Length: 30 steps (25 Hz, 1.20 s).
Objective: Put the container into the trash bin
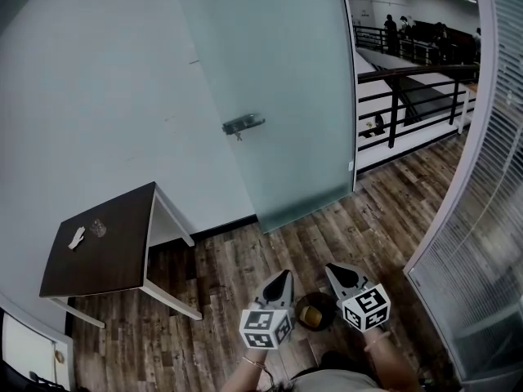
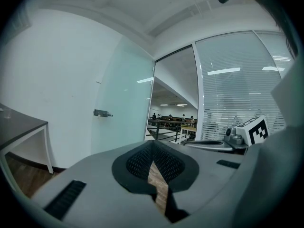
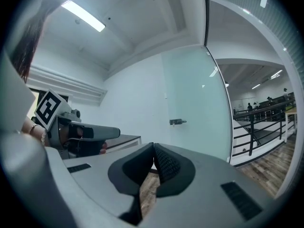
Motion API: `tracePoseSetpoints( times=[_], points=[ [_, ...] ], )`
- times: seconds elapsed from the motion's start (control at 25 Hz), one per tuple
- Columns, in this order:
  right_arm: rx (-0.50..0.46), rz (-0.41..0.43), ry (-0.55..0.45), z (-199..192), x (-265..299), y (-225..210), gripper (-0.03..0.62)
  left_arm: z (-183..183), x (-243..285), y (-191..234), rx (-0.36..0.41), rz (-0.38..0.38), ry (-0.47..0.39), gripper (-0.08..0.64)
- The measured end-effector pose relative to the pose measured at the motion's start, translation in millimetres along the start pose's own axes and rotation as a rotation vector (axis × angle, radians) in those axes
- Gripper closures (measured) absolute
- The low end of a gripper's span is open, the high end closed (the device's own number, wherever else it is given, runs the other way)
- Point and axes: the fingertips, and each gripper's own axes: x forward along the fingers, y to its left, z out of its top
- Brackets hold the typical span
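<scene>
Closest to the lens, the left gripper (image 1: 282,275) and the right gripper (image 1: 333,268) are held side by side above the wooden floor (image 1: 229,268), both pointed away from the person. Each claw is clenched: in both gripper views the ribbed pads (image 2: 140,161) are seen pressed together at the tips, with nothing caught between them. Between and below the two grippers, a round dark trash bin (image 1: 301,305) is seen on the floor, and a yellowish thing, apparently the container (image 1: 314,318), is lying inside it. Further left, a dark table (image 1: 114,256) is set against the white wall, near a frosted glass door (image 1: 278,96).
</scene>
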Motion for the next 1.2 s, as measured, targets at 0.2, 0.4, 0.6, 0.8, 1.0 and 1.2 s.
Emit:
tracePoseSetpoints(
  times=[0.2, 0.4, 0.6, 0.8, 1.0, 1.2],
  points=[
    [-0.021, -0.005, -0.004, -1, -4, 0, 0.581, -4, -1, -3, 0.01, -0.004, -0.001, 0.54],
    [-0.026, -0.018, -0.002, -1, -6, -5, 0.581, -5, 0, -3, 0.01, -0.005, 0.0, 0.541],
    [-0.033, -0.03, 0.002, 3, -6, -7, 0.583, -3, 1, -2, 0.011, -0.01, 0.004, 0.541],
    [-0.052, -0.045, 0.021, -1, -7, -13, 0.583, -3, 3, -7, 0.02, -0.02, 0.01, 0.54],
    [-0.044, -0.05, 0.019, 1, -8, -18, 0.583, -3, 9, -11, 0.02, -0.024, 0.013, 0.541],
    [-0.039, -0.053, 0.014, -1, -9, -22, 0.583, -8, 12, -12, 0.022, -0.027, 0.028, 0.54]
  ],
)
